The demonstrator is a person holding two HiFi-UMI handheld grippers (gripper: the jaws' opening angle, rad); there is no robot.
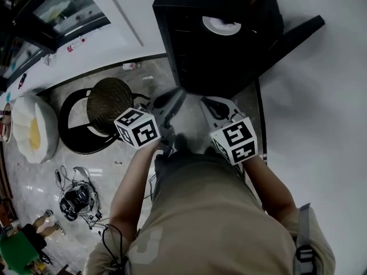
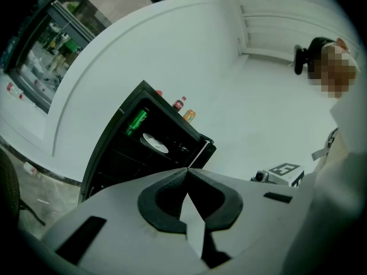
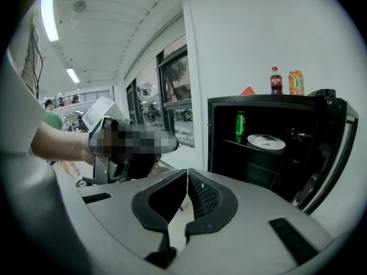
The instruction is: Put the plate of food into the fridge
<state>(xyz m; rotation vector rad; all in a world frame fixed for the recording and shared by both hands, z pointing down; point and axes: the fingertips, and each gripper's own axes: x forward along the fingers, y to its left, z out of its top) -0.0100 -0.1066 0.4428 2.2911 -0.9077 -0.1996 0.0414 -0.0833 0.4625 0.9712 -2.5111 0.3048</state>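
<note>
Head view: the plate (image 1: 221, 26) sits on a shelf inside the open fridge (image 1: 189, 56). Left gripper view: left tongs (image 2: 187, 173) pressed together, holding nothing. Right gripper view: right tongs (image 3: 187, 176) pressed together, empty; the plate sits beside a green can (image 3: 241, 123).

White wall (image 3: 246, 33), marbled grey floor (image 1: 34, 182), perhaps a wicker stool (image 1: 110, 103), ceiling strip lights (image 3: 50, 10)

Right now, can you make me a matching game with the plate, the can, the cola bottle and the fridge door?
Things:
1 plate
2 can
3 cola bottle
4 fridge door

Clues:
A open
B standing on top of the fridge
C green
D white and lying flat

Pairs: 1-D, 2-C, 3-B, 4-A
</note>
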